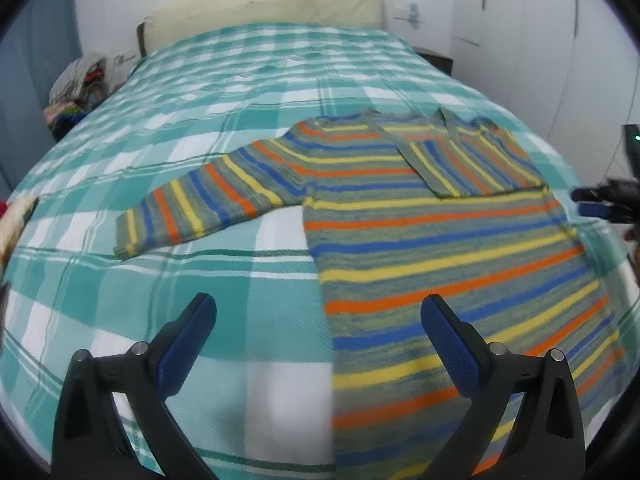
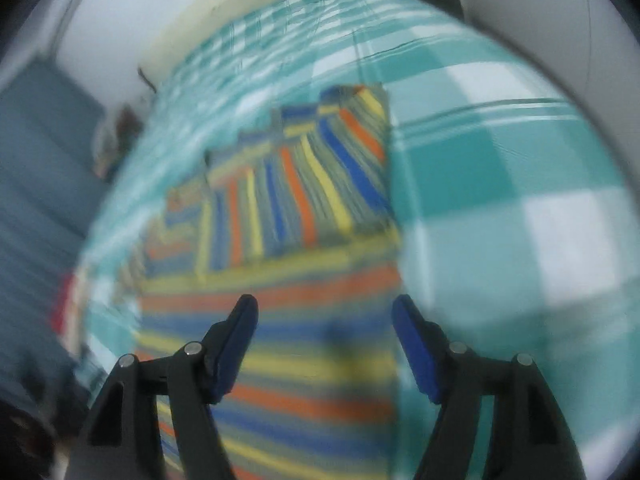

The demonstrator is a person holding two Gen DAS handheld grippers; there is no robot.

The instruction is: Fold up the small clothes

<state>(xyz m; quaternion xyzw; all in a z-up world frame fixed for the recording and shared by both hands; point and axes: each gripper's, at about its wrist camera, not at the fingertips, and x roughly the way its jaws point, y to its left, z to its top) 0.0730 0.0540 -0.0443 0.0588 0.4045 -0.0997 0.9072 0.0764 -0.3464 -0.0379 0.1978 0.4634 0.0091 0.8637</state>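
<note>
One sleeve of the knitted sweater striped in grey-green, orange, yellow and blue [image 1: 440, 240] already lies folded across the chest, so we judge the fold begun but far from done. The other sleeve [image 1: 208, 208] is spread out to the side on the teal-and-white checked bedspread [image 1: 160, 288], and the body lies at full length, flat on the bed, nearer its right side in the left wrist view.

Our left tongs [image 1: 318, 320] stand wide apart above the bedspread, just beside the sweater's lower edge, gripping nothing. Our right tongs [image 2: 325, 316] are also spread, empty, over the striped body; that view is blurred, so we cannot tell whether they touch the cloth.

What remains, as we see it: bring in the outstretched sleeve, then fold the body up.

Around us: a cream headboard cushion [image 1: 272, 0], a heap of mixed clothes [image 1: 78, 84] off the bed's far left corner, and a pale cloth [image 1: 16, 220] at the left edge. Nothing lies on the sweater.
</note>
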